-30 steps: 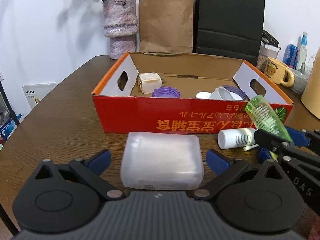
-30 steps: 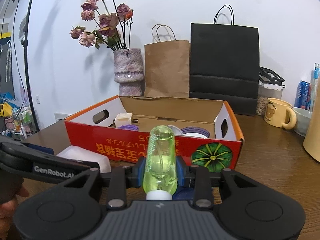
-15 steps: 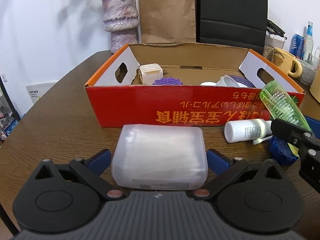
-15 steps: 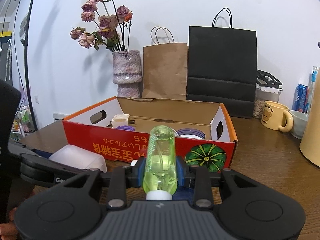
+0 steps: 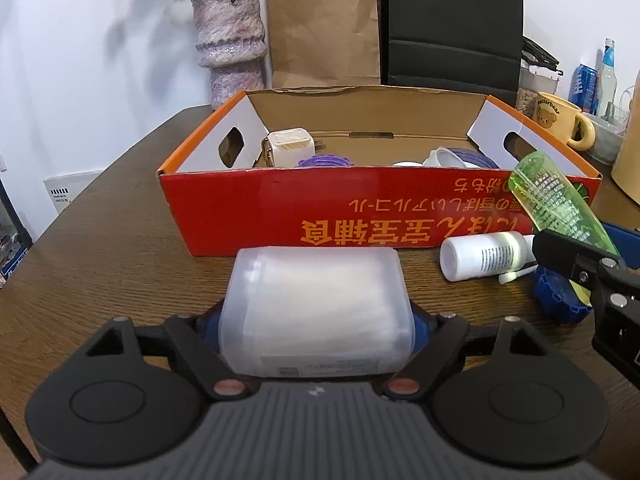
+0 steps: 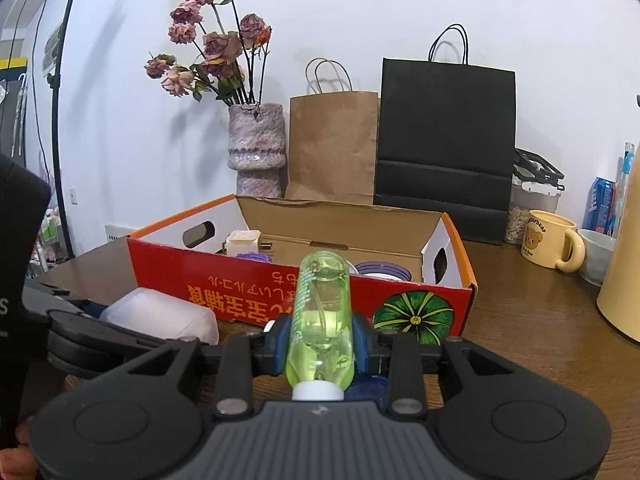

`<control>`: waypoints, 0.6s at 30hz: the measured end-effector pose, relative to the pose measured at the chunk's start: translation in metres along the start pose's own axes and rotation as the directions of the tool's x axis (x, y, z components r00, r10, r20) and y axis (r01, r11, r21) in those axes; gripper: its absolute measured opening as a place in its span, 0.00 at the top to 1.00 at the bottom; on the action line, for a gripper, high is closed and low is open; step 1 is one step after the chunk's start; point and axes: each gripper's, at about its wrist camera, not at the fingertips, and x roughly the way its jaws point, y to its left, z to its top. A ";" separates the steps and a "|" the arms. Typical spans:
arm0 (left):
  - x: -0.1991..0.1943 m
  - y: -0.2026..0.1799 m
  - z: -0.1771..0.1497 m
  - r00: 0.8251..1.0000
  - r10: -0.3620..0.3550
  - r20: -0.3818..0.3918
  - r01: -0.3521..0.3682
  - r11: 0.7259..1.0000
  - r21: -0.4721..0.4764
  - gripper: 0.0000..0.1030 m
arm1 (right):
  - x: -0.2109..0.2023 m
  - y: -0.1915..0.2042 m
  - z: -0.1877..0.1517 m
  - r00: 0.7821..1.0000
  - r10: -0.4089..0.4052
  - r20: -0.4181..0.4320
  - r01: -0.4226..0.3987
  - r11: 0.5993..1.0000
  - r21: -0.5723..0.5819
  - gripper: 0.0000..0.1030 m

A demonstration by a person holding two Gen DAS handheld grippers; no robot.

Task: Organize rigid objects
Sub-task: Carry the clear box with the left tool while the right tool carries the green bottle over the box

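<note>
A translucent white plastic box [image 5: 316, 300] lies on the wooden table in front of the red cardboard box [image 5: 280, 208]. My left gripper [image 5: 316, 326] straddles it; its jaws are closing and the blue pads [image 5: 210, 326] touch both of its sides. My right gripper [image 6: 320, 338] is shut on a clear green bottle [image 6: 322, 300] with its white cap toward the camera. The left wrist view shows that bottle [image 5: 556, 200] at the right. The red box [image 6: 240, 280] holds a cream cube [image 5: 288, 146], a purple lid [image 5: 324, 160] and a white cup [image 5: 444, 158].
A small white bottle [image 5: 484, 256] and a blue cap [image 5: 556, 296] lie on the table by the red box's right end. Behind stand a vase [image 6: 256, 148], a brown bag [image 6: 334, 144] and a black bag [image 6: 446, 148]. A bear mug [image 6: 550, 244] and a cream jug [image 6: 624, 264] are at the right.
My left gripper slid forward around the white plastic box, and its jaws came in from wide apart until the pads met the box's sides. The right gripper kept still with the green bottle.
</note>
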 end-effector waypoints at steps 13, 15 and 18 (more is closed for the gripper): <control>-0.007 0.003 -0.002 0.999 -0.005 0.031 0.006 1.000 -0.012 0.19 | -0.002 0.004 -0.002 1.000 -0.022 0.008 0.023 1.000 -0.007 0.70; -0.009 0.004 -0.002 0.999 -0.008 0.039 0.008 1.000 -0.016 0.19 | -0.003 0.003 -0.002 1.000 -0.024 0.010 0.024 1.000 -0.005 0.70; -0.011 0.005 -0.002 0.999 -0.007 0.044 0.008 1.000 -0.018 0.19 | -0.005 0.004 -0.002 0.999 -0.031 0.013 0.031 0.999 -0.009 0.70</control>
